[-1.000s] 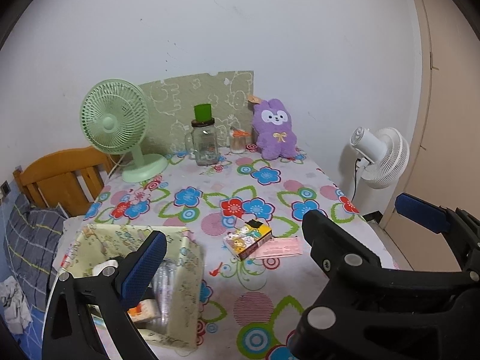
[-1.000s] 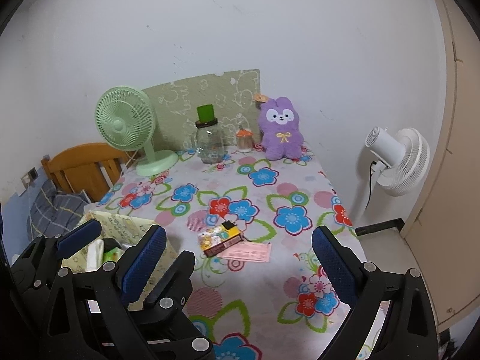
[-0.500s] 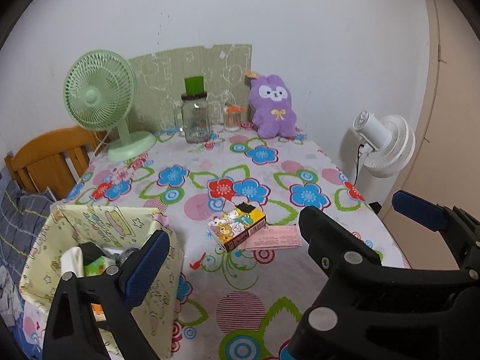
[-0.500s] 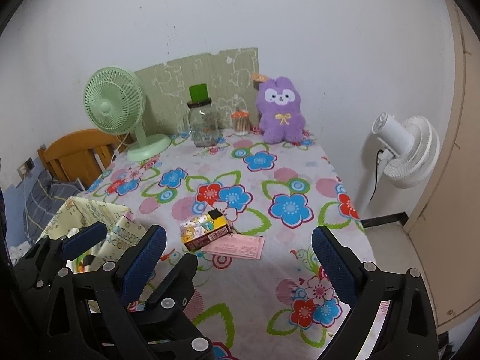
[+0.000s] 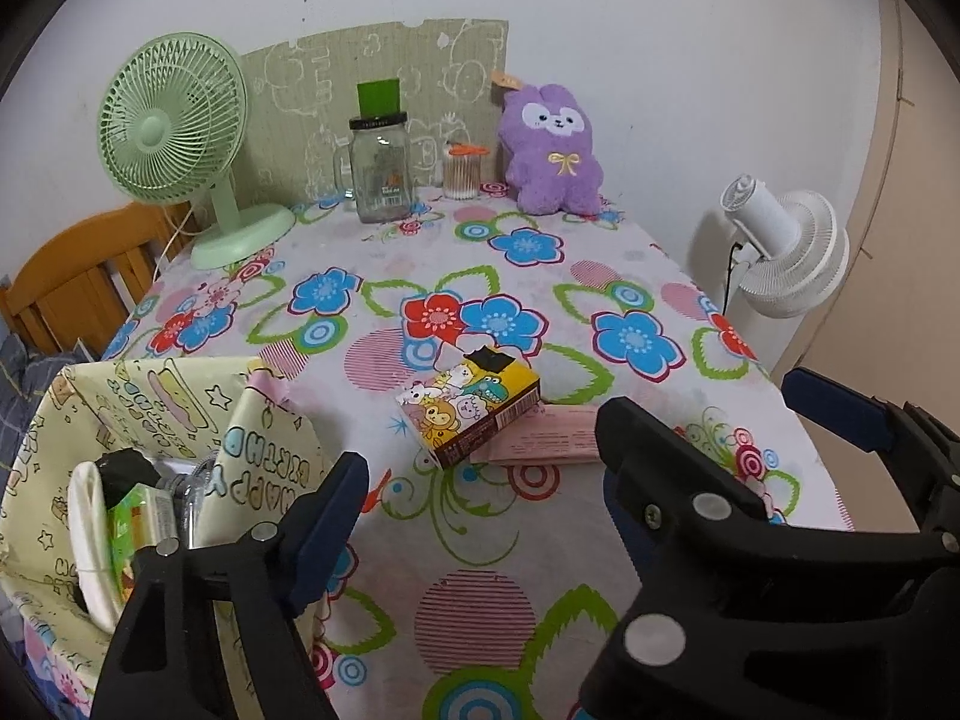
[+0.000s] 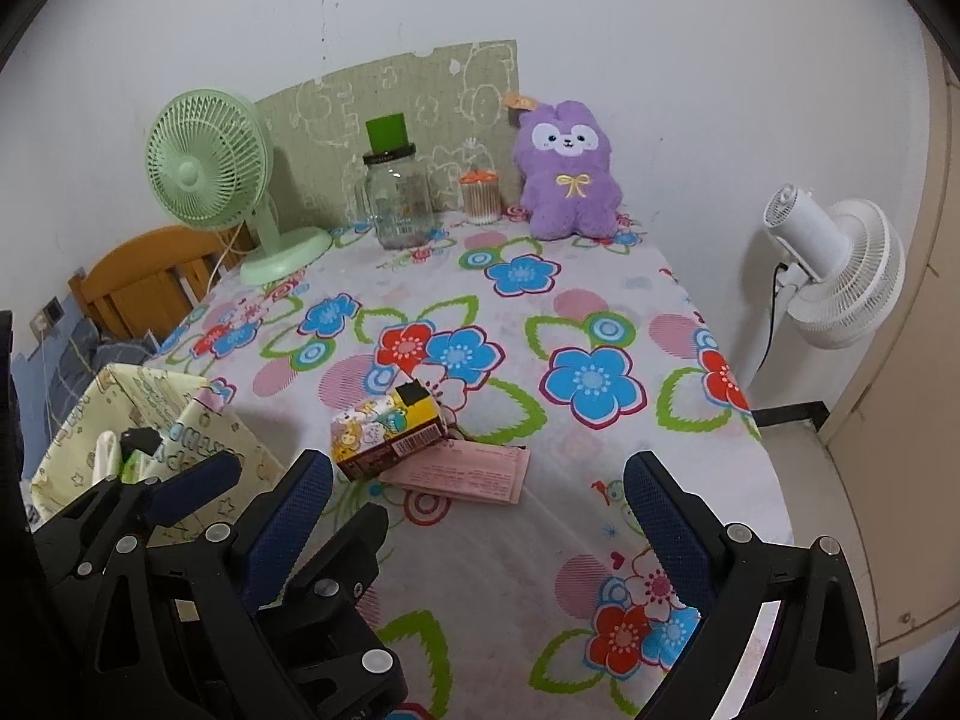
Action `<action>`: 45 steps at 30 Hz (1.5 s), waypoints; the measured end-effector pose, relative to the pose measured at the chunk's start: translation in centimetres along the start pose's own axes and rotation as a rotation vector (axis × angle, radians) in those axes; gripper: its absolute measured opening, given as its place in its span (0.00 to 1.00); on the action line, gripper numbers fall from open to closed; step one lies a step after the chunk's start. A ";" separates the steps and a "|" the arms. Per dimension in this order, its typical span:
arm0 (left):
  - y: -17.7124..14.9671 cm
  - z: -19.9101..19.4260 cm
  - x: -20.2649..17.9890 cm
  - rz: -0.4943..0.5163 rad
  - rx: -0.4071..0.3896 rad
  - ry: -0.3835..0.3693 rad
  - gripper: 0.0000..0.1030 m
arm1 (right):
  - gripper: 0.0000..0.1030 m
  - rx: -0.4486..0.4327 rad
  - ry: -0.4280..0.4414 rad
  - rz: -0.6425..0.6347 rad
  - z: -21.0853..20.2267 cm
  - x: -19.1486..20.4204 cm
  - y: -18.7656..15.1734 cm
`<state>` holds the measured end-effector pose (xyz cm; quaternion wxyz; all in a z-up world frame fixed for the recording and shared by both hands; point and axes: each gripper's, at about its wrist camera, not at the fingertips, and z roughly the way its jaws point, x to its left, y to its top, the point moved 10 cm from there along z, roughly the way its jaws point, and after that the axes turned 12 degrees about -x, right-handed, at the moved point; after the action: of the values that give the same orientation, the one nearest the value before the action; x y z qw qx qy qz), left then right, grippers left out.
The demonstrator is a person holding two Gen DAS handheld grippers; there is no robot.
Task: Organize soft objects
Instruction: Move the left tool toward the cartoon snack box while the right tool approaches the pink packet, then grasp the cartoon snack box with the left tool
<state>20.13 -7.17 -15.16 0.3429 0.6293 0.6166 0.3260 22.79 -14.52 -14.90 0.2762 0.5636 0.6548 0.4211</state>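
You are seeing the yellow gift bag [image 5: 150, 420] at the table's near left corner cut off by the picture's edge, its contents too jumbled to name. The pink paper [image 6: 474, 471] is lying partly hidden under the cartoon box [image 6: 384, 432]. The jar's [image 5: 381, 171] label is too small to read.

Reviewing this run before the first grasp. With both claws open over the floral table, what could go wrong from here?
1. The cartoon box lies partly on the pink paper packet; a pinch may drag both.
2. The left claw hangs beside the fabric bin; it may snag the floppy wall.
3. The purple plush stands beside the cotton swab jar; reaching could topple it.
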 end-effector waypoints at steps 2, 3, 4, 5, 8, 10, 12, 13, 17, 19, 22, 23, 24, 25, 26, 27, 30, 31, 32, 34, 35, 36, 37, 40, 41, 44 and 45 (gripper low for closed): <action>0.0 0.5 0.0 0.002 -0.001 0.006 0.80 | 0.96 0.002 0.001 -0.010 0.5 -0.2 0.0; 0.1 0.7 0.0 0.004 -0.001 0.009 0.80 | 0.96 0.002 0.000 -0.014 0.7 -0.3 0.0; 0.1 1.1 -0.1 0.008 0.001 0.010 0.80 | 0.96 0.003 -0.001 -0.019 0.9 -0.5 0.0; 0.1 1.3 -0.1 0.010 0.002 0.010 0.80 | 0.96 0.005 -0.004 -0.024 1.2 -0.7 0.0; 0.2 2.2 -0.4 0.016 0.009 0.012 0.80 | 0.96 0.009 -0.011 -0.031 1.9 -1.2 0.1; 0.4 2.7 -0.6 0.021 0.008 0.015 0.80 | 0.96 0.011 -0.007 -0.027 2.4 -1.5 0.1; 0.6 3.1 -0.7 0.024 0.002 0.017 0.80 | 0.96 0.017 -0.001 -0.019 2.9 -1.8 0.1; 0.7 3.4 -0.8 0.027 0.002 0.017 0.80 | 0.96 0.018 0.000 -0.016 3.1 -1.9 0.2; 1.1 4.3 -1.2 0.036 0.004 0.016 0.82 | 0.96 0.027 -0.003 -0.002 4.1 -2.6 0.3; 1.2 4.8 -1.3 0.031 0.001 0.019 0.84 | 0.96 0.031 -0.005 0.003 4.5 -2.9 0.3; 1.4 5.6 -1.2 0.019 -0.012 0.032 0.87 | 0.96 0.035 -0.009 0.008 5.2 -3.2 0.3; 1.3 5.8 -1.1 0.017 -0.006 0.038 0.89 | 0.96 0.035 -0.015 0.007 5.4 -3.3 0.3; 1.3 6.1 -1.0 0.013 -0.004 0.043 0.90 | 0.96 0.043 -0.017 0.005 5.8 -3.4 0.2; 1.2 6.3 -0.9 0.010 -0.002 0.045 0.91 | 0.96 0.044 -0.017 0.006 6.0 -3.5 0.2; 1.2 6.6 -0.9 0.008 0.002 0.048 0.91 | 0.96 0.047 -0.019 0.008 6.2 -3.6 0.1; 1.1 6.9 -0.8 0.005 0.005 0.050 0.91 | 0.96 0.050 -0.020 0.010 6.4 -3.6 0.0; 1.0 7.6 -0.6 -0.007 0.011 0.054 0.92 | 0.96 0.058 -0.022 0.015 7.1 -3.7 -0.1; 0.9 7.8 -0.4 -0.013 0.013 0.057 0.92 | 0.96 0.060 -0.025 0.013 7.4 -3.7 -0.2; 0.8 8.1 -0.3 -0.018 0.017 0.063 0.93 | 0.96 0.064 -0.028 0.013 7.7 -3.8 -0.3; 0.6 8.6 -0.2 -0.028 0.027 0.063 0.93 | 0.96 0.074 -0.030 0.013 8.2 -3.8 -0.5; 0.4 8.8 -0.1 -0.032 0.034 0.064 0.93 | 0.96 0.080 -0.031 0.014 8.5 -3.9 -0.6; 0.2 9.1 -0.1 -0.034 0.040 0.065 0.93 | 0.96 0.086 -0.033 0.014 8.7 -3.9 -0.8; 0.0 9.3 0.0 -0.035 0.046 0.067 0.93 | 0.96 0.093 -0.036 0.014 8.9 -4.0 -1.0; -0.4 9.9 0.2 -0.036 0.056 0.082 0.93 | 0.96 0.106 -0.044 0.011 9.6 -4.1 -1.5; -0.6 10.1 0.3 -0.038 0.062 0.082 0.93 | 0.96 0.111 -0.044 0.010 9.8 -4.1 -1.6; -1.0 10.5 0.3 -0.052 0.076 0.075 0.93 | 0.96 0.122 -0.043 0.012 10.2 -4.1 -1.9; -1.0 10.5 0.4 -0.057 0.076 0.072 0.93 | 0.96 0.124 -0.037 0.018 10.3 -4.1 -2.0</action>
<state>28.38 -7.12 -21.81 0.3052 0.6120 0.6582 0.3149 31.26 -16.03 -22.12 0.2490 0.5932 0.6693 0.3717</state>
